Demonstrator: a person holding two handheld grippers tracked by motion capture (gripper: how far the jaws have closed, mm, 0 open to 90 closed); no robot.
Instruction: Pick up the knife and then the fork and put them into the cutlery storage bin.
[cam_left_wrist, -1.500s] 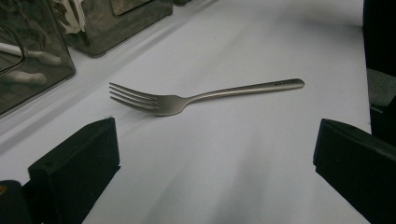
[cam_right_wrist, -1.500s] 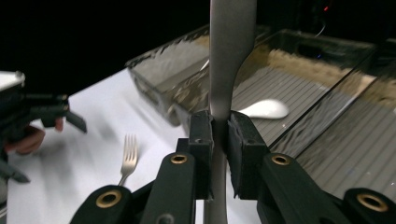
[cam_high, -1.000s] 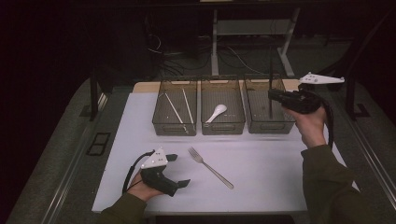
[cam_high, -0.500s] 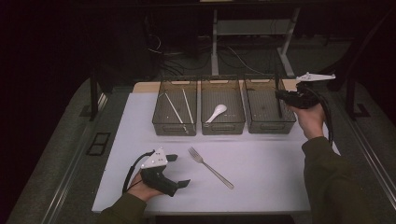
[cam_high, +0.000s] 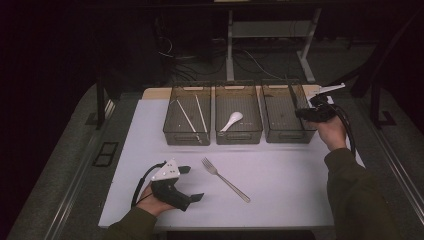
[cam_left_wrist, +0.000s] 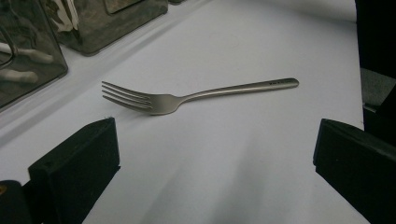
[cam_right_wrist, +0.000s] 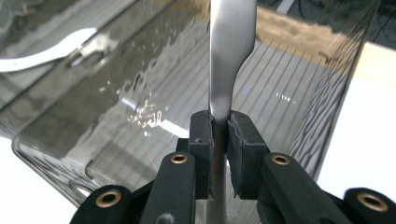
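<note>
dim room, white mat (cam_high: 280, 200) on table, three clear bins along far edge. left bin (cam_high: 186, 120): chopsticks (cam_high: 186, 116). middle bin (cam_high: 238, 120): white spoon (cam_high: 231, 120). left gripper (cam_high: 192, 184) rests on mat, jaws spread wide, holding nothing; fork (cam_left_wrist: 187, 97) just beyond them, long axis crosswise, tines left. right gripper (cam_right_wrist: 219, 135) pressed together, pinching flat metal utensil handle (cam_right_wrist: 229, 56), upright, over right bin (cam_high: 287, 117). judgement: utensil is to go down into right bin; fork nearer left hand.

Left hand-held gripper (cam_high: 192, 184) rests with jaws wide; right hand-held gripper (cam_right_wrist: 220, 130) is raised and clamped.
</note>
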